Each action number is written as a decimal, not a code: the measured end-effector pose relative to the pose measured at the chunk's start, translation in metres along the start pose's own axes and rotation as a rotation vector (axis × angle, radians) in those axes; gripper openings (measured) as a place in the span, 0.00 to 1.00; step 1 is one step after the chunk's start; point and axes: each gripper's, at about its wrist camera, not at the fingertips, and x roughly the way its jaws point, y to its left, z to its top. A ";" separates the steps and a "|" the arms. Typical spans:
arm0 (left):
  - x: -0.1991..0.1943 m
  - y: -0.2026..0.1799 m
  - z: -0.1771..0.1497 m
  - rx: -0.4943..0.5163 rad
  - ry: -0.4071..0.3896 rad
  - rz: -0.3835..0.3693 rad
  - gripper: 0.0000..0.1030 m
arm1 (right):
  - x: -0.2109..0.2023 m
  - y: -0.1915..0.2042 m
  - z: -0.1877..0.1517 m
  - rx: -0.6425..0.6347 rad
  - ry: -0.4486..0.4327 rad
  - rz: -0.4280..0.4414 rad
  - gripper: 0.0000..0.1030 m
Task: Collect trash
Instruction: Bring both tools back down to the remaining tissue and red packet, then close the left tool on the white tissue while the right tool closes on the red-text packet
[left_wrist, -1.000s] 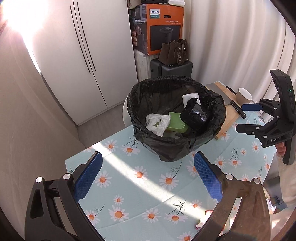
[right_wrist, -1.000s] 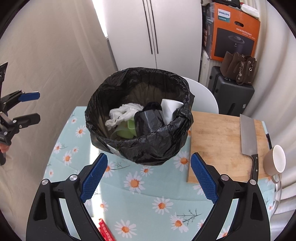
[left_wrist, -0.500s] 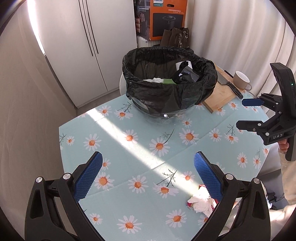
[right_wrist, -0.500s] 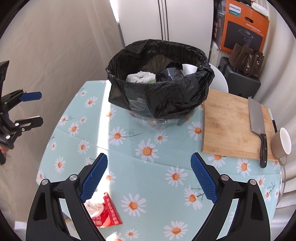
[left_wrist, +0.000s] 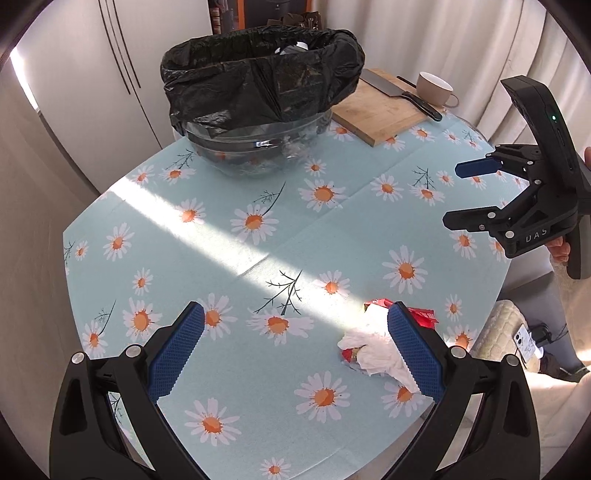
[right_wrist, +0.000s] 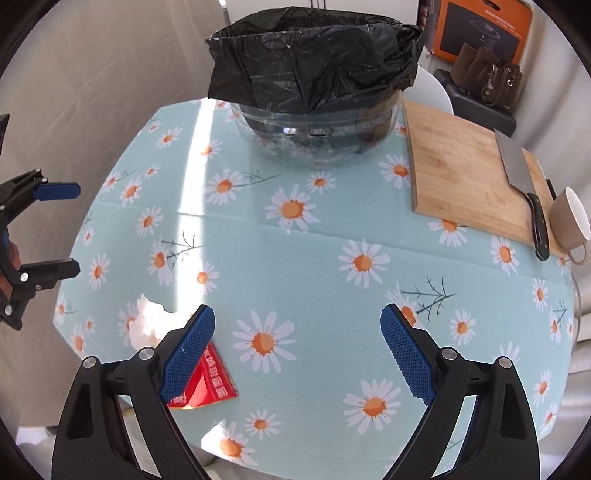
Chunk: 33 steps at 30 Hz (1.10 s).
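A crumpled white tissue (left_wrist: 373, 347) and a red wrapper (left_wrist: 424, 316) lie together near the table's front edge; they also show in the right wrist view, tissue (right_wrist: 147, 325) and wrapper (right_wrist: 210, 384). The bin, a glass bowl lined with a black bag (left_wrist: 258, 85), stands at the far side (right_wrist: 314, 81). My left gripper (left_wrist: 291, 354) is open and empty above the table, its right finger beside the tissue. My right gripper (right_wrist: 297, 354) is open and empty, its left finger over the wrapper. Each gripper shows in the other's view, the right (left_wrist: 476, 195) and the left (right_wrist: 55, 229).
A wooden cutting board (right_wrist: 465, 177) with a cleaver (right_wrist: 517, 177) lies at the back right, a beige cup (right_wrist: 570, 221) beside it. The daisy tablecloth (left_wrist: 258, 240) covers the round table. White cabinet doors, curtains and an orange box (right_wrist: 480, 26) stand behind.
Both grippers have pulled back and down from the bin toward the table's near edge. The tissue and red wrapper have come into view by the fingers. Both stay open.
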 end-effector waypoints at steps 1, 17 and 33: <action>0.004 -0.001 -0.002 0.013 0.001 -0.012 0.94 | 0.001 0.000 -0.003 0.005 0.007 -0.012 0.84; 0.070 -0.031 -0.031 0.184 0.080 -0.165 0.94 | 0.038 0.028 -0.067 0.088 0.065 -0.042 0.84; 0.116 -0.031 -0.050 0.216 0.126 -0.218 0.94 | 0.083 0.085 -0.103 0.032 0.134 -0.071 0.93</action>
